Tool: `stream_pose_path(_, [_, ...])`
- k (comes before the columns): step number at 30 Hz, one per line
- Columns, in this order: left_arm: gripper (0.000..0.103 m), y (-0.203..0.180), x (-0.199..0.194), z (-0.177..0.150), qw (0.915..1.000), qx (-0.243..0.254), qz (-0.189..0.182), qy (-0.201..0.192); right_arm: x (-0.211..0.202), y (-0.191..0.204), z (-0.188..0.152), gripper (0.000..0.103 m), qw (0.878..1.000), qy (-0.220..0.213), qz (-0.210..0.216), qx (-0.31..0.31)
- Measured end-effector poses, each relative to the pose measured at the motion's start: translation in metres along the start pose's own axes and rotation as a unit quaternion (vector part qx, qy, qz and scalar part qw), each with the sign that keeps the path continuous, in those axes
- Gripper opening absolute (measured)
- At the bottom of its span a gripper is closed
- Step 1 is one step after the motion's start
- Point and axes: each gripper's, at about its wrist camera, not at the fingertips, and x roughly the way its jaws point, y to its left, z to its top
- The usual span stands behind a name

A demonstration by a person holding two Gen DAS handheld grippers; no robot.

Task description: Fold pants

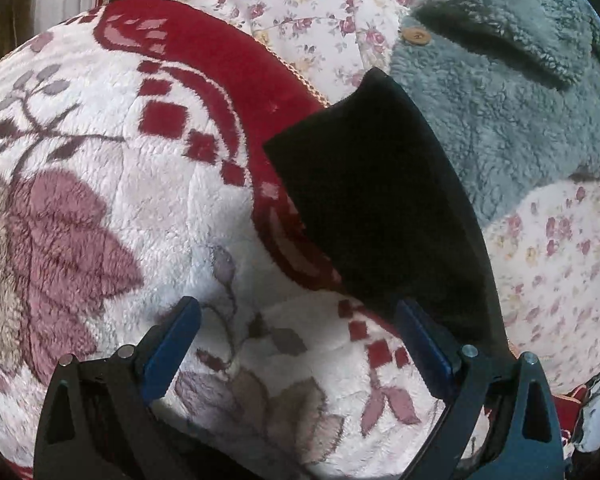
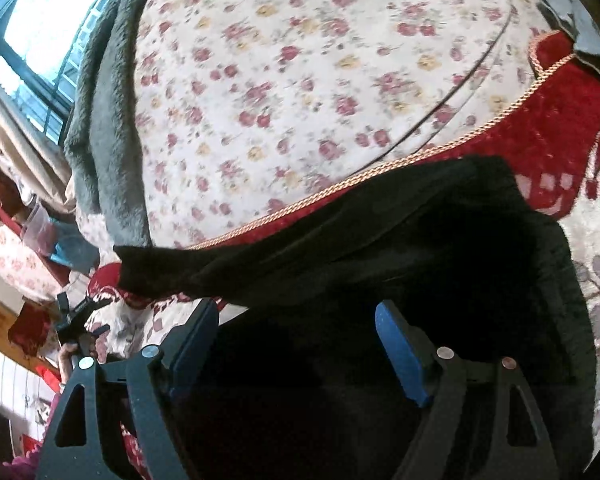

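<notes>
The left hand-held gripper (image 1: 298,346) hangs with its blue pads spread wide and nothing between them, over a white and red plush blanket (image 1: 100,152). The black pants (image 1: 376,208) lie on that blanket's red border, beside its corded edge. The right hand-held gripper (image 2: 298,346) is likewise spread wide, empty, above the pants (image 2: 420,280). Beyond the edge lie a floral sheet (image 2: 300,80) and a grey fleece garment (image 1: 500,92).
</notes>
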Motion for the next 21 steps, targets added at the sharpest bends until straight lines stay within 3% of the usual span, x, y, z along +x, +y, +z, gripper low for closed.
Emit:
stream_pose_path(4, [0.097,0.001,0.007,0.002,1.0000,-0.002,0.002,0.009,0.016,-0.005,0.005,0.087,0.999,0.017,0.040,0.030])
stream_pose_path(11, [0.097,0.006,0.024,0.004,0.9995,-0.013,-0.020,0.022,0.030,-0.018,0.024,0.087,0.994,0.008,0.053,0.090])
stream_pose_path(21, [0.097,0.023,0.048,0.026,0.9941,-0.082,-0.067,0.024,0.036,-0.009,0.023,0.088,0.994,0.011,0.074,0.082])
